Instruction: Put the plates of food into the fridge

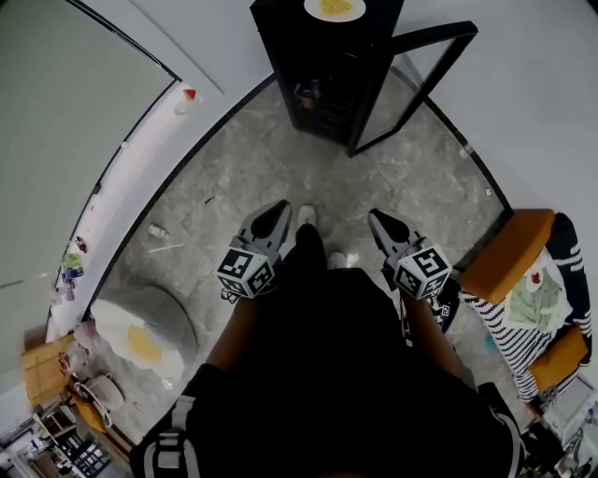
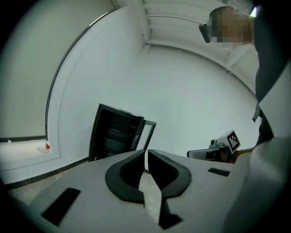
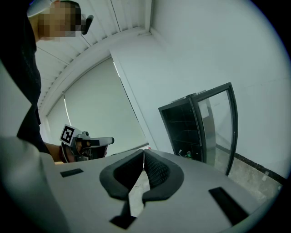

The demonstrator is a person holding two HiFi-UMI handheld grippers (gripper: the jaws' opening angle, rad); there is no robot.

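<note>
Head view: the left gripper (image 1: pixel 277 210) and right gripper (image 1: pixel 377 220) point at the tall black fridge (image 1: pixel 322 86), its glass door (image 1: pixel 416 89) open ready for loading; a white plate of yellow food (image 1: pixel 334 8) sits on top. Left gripper view: jaws together, empty. Right gripper view: the same.

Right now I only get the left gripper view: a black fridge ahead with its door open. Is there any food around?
Observer: Yes. In the head view, a plate of yellow food sits on top of the fridge.
Operator: Only that one?
Observer: No. A second plate, also with yellow food, lies on a round table to the person's left.
Operator: Is the other hand carrying anything?
Observer: No. The right gripper view shows the right hand-held gripper with its jaws together and nothing between them.
</note>
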